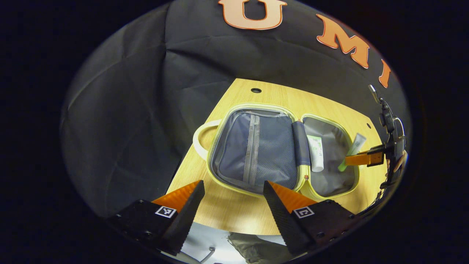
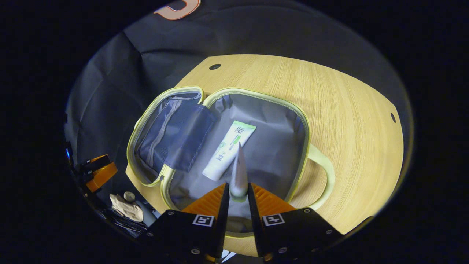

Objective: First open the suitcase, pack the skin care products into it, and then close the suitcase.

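Observation:
The pale yellow-green suitcase (image 1: 256,146) lies open on the wooden table (image 1: 227,209), its grey lining up. One white-and-green tube (image 2: 229,150) rests flat in the right half (image 2: 263,154). My right gripper (image 2: 238,190) is shut on a second tube (image 2: 239,172), holding it by the cap end above that half; in the left gripper view the same tube (image 1: 352,151) hangs over the case's right rim, held by the right gripper (image 1: 348,161). My left gripper (image 1: 232,200) stands open near the table's front edge, in front of the mesh-pocket half (image 1: 253,150), nothing between its fingers.
The case's handles stick out at either end (image 1: 200,141) (image 2: 324,172). Bare wooden table (image 2: 348,110) stretches to the right of the case, with small holes (image 2: 215,66) near its edge. The black cloth wall (image 1: 146,91) stands behind.

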{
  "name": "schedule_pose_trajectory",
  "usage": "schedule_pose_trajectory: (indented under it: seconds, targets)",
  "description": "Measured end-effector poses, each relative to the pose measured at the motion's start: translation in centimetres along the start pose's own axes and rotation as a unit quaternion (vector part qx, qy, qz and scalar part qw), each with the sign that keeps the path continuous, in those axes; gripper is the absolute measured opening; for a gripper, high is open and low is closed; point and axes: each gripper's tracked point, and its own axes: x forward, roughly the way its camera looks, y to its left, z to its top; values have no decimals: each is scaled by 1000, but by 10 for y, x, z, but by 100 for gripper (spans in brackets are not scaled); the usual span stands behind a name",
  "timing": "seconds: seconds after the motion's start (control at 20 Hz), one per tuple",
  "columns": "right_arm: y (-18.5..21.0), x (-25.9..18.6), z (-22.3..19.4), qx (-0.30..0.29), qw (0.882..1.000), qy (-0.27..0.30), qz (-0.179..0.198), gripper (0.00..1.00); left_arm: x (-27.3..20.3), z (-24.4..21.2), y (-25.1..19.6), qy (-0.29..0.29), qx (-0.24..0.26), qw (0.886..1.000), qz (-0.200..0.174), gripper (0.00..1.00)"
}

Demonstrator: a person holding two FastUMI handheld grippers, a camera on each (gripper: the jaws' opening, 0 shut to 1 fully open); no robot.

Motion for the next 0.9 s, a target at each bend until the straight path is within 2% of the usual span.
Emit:
schedule_pose_trajectory:
  seconds: [0.05,0.2,0.25,0.3,0.55,0.75,0.9]
  targets:
    - [0,2,0,-2,1000,-6,-2,38,0,-2,0,2,-1,1000,-1,100]
    - [1,-7,6,-2,1000,-24,0,85,1,-5,-1,7,-3,1000,-6,100]
    - [2,-8,5,-3,1000,-26,1,86,0,-5,-1,6,-5,1000,-6,100]
    - [3,-11,6,-5,1000,-30,4,95,1,-3,-1,4,-7,1000,-7,100]
    - [9,-21,8,-6,999,-45,18,96,11,9,9,-10,-42,999,-27,100]
    - [12,-27,14,12,998,-52,29,96,30,23,46,-14,-120,992,-40,100]
    - [9,-28,12,18,998,-45,29,96,49,33,84,-14,-168,985,-36,99]
